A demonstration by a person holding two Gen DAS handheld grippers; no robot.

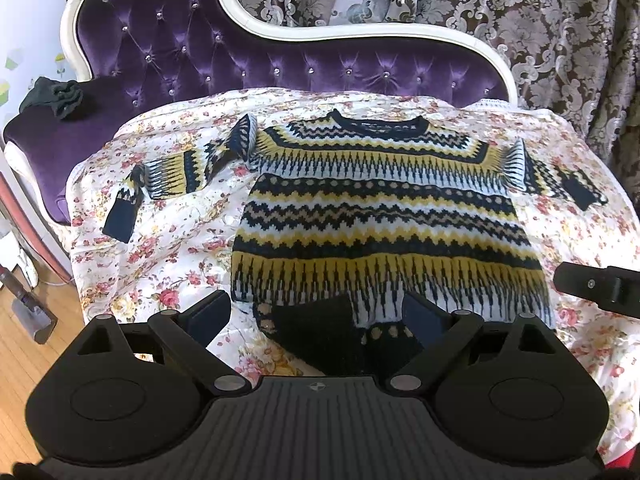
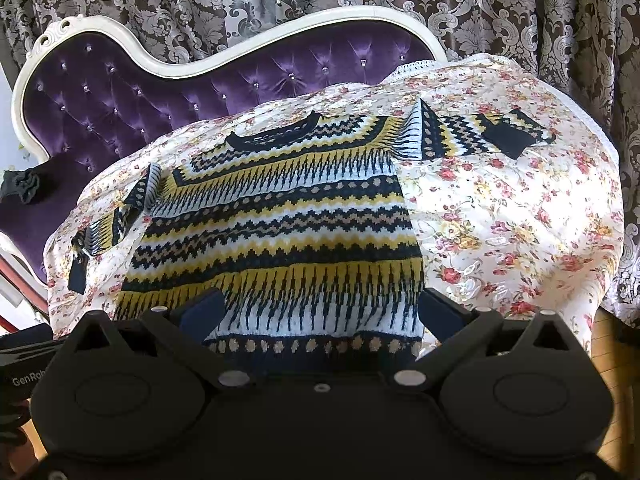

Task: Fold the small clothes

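A yellow, navy and white patterned knit sweater (image 1: pixel 380 216) lies flat, front up, on a floral quilt (image 1: pixel 168 240), both sleeves spread out to the sides. My left gripper (image 1: pixel 316 316) is open just above the hem, whose left corner is turned up. My right gripper (image 2: pixel 320 312) is open over the hem's right part of the sweater (image 2: pixel 280 216). The right gripper's body (image 1: pixel 600 284) shows at the right edge of the left wrist view.
The quilt (image 2: pixel 500 208) covers a purple tufted chaise (image 1: pixel 240 56) with a white frame. A dark crumpled cloth (image 1: pixel 56 98) lies on its left end. Patterned curtains (image 1: pixel 560 20) hang behind. Wooden floor (image 1: pixel 48 360) and a vacuum head are at lower left.
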